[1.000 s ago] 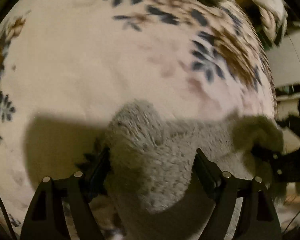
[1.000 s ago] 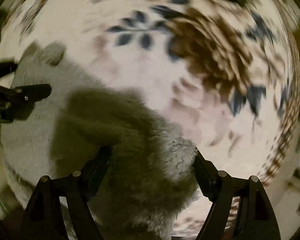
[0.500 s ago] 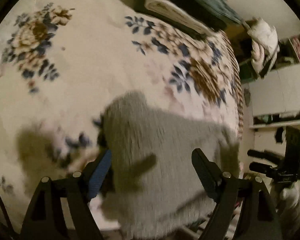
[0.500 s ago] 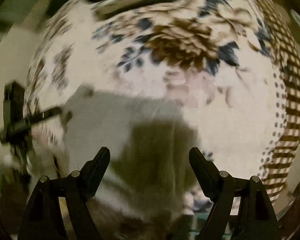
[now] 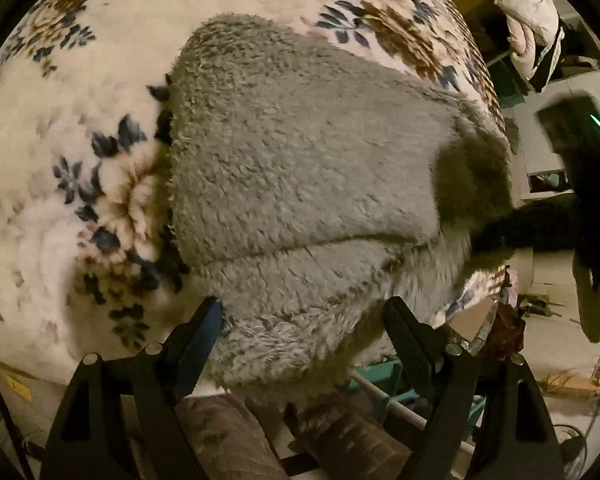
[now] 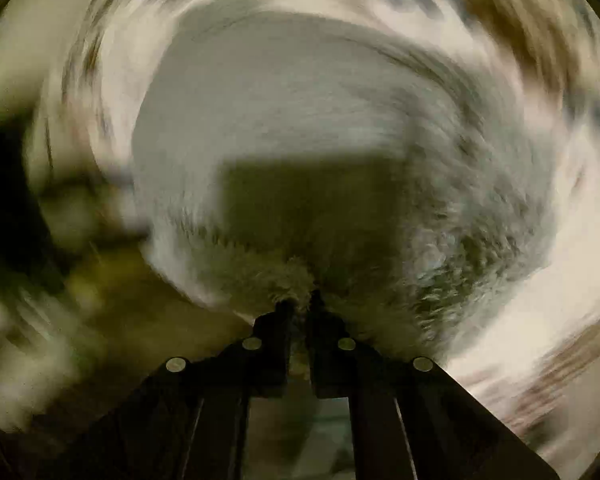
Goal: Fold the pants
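- As the left wrist camera looks down over the bed's near edge, the left gripper [image 5: 302, 320] has its fingers spread wide, with the near hem of the grey fleece pants [image 5: 300, 176] lying between them but not pinched.
- In that same view the pants rest on the floral blanket [image 5: 60, 168], already doubled: an upper layer ends in a seam-like edge across the middle and a lower layer hangs a little over the bed's edge. A dark blurred shape at the pants' right corner looks like the other tool, though it is too smeared to be sure.
- From the right wrist camera, heavily blurred by motion, the right gripper [image 6: 300, 304] has its fingers pressed together on a tuft of the pants [image 6: 284, 120] at the near edge.
- I judge a further fold is being started: one corner is taken, the other is not.
- Next, the left fingers would need to close on the hem at their side, taking both layers, so that the two tools can lift evenly and carry the edge over without dragging the pile askew.
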The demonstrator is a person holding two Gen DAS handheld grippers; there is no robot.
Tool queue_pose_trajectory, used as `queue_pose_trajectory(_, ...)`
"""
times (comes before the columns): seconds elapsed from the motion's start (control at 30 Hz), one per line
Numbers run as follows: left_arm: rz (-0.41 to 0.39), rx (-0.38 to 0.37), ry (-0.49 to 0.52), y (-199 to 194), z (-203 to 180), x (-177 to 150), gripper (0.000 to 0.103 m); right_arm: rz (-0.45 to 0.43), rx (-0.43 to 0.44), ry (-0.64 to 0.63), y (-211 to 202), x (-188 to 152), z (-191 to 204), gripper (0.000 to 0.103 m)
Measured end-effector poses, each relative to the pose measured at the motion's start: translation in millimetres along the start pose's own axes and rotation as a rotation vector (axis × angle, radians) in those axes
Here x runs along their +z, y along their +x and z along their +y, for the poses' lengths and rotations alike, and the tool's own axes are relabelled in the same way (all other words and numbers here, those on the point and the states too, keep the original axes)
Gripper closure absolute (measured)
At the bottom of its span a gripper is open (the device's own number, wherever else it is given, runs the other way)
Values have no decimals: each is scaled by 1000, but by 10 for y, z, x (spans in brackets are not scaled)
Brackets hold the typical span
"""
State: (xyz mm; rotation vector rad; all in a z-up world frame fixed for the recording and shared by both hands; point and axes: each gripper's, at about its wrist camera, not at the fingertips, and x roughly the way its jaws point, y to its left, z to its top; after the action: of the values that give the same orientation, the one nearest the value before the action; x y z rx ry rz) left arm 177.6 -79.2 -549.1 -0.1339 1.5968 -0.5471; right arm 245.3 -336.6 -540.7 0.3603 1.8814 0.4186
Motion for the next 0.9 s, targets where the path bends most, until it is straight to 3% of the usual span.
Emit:
queue_pose_trajectory(0.07, 2, 10, -20, 56, 67, 33, 22, 9, 59, 93, -25, 103, -216, 88)
queue_pose_trajectory(0.13, 6, 0, -46, 89, 131, 59, 22, -46, 113, 105, -227, 13, -229, 76)
queue_pose_trajectory(0.2, -1, -4, -50, 70, 162, 38, 22, -149, 177, 101, -543, -188, -225, 19)
queue_pose_trajectory(0.23, -3, -5, -51, 65, 167, 29, 22, -208, 189, 121, -697, -330, -260, 12)
queue_pose_trajectory(0.27, -4, -6, -57, 63, 173, 20, 22, -273, 199, 163, -858, -526, -335, 12)
queue_pose_trajectory(0.37, 2, -13, -75, 70, 182, 9, 22, -342, 178, 277, -1017, -824, -596, 12)
queue_pose_trajectory(0.5, 2, -2, -67, 78, 133, 27, 22, -330, 237, 383, -679, -1020, -933, 12)
queue_pose_trajectory(0.57, 4, 4, -56, 97, 109, 44, 22, -335, 234, 371, -479, -942, -965, 13)
queue_pose_trajectory(0.6, 5, 10, -52, 103, 109, 48, 22, -342, 211, 360, -387, -873, -957, 34)
queue_pose_trajectory(0.63, 8, 12, -48, 111, 109, 52, 22, -337, 206, 377, -297, -835, -958, 62)
queue_pose_trajectory(0.67, 11, 18, -45, 117, 113, 55, 22, -314, 241, 409, -220, -841, -957, 83)
queue_pose_trajectory(0.77, 16, 27, -43, 113, 140, 57, 22, -333, 255, 436, -269, -1006, -909, 83)
queue_pose_trajectory(0.83, 22, 21, -48, 115, 153, 52, 22, -313, 199, 469, -265, -1105, -993, 83)
queue_pose_trajectory(0.9, 19, 11, -54, 103, 131, 58, 22, -275, 197, 497, -160, -1108, -1124, 70)
